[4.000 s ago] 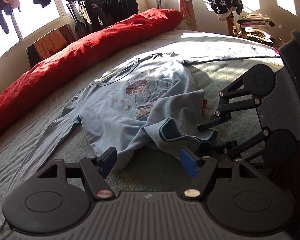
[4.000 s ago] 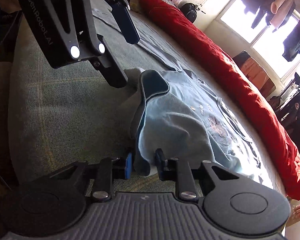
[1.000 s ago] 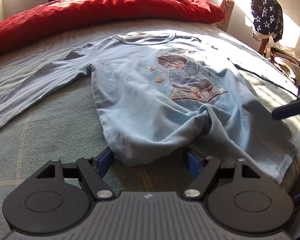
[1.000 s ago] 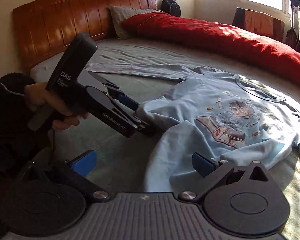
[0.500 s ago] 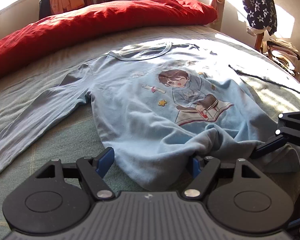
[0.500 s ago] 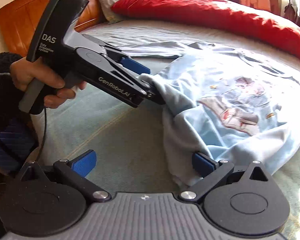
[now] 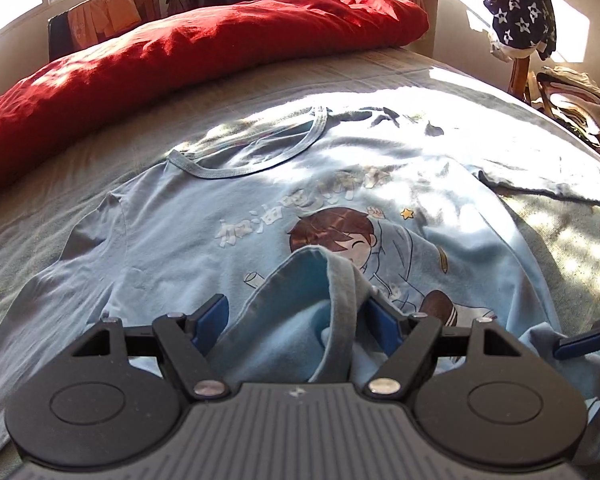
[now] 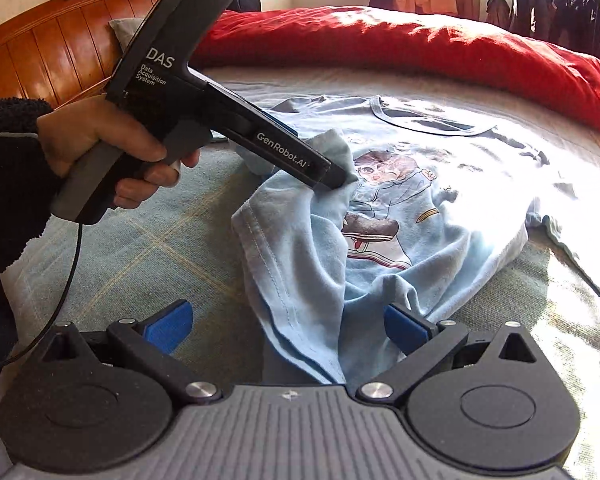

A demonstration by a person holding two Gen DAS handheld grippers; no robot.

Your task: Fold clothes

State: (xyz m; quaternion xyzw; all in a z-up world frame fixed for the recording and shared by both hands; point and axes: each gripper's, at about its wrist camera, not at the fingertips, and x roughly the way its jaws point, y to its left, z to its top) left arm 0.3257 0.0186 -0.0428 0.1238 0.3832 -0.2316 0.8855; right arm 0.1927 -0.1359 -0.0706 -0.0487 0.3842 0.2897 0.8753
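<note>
Nearest the bed's (image 8: 140,248) front edge, the right gripper (image 8: 288,330) stands wide, hem cloth of the light-blue shirt (image 7: 204,248) loose between its pads. Just beyond, the left gripper (image 7: 296,318) looks spread too, though whether it pinches the lifted hem fold I cannot tell. Folding has barely begun — the body lies print-up, sleeves out. Farther back: red duvet (image 7: 204,36), wooden headboard (image 8: 40,52), sunlit window — clothes hanging.

We have carried the hem of the light blue cotton long-sleeved shirt with the cartoon print (image 7: 188,248) up over its printed front. The left gripper (image 7: 296,320) has advanced towards the collar, lifting the bunched hem fold.
</note>
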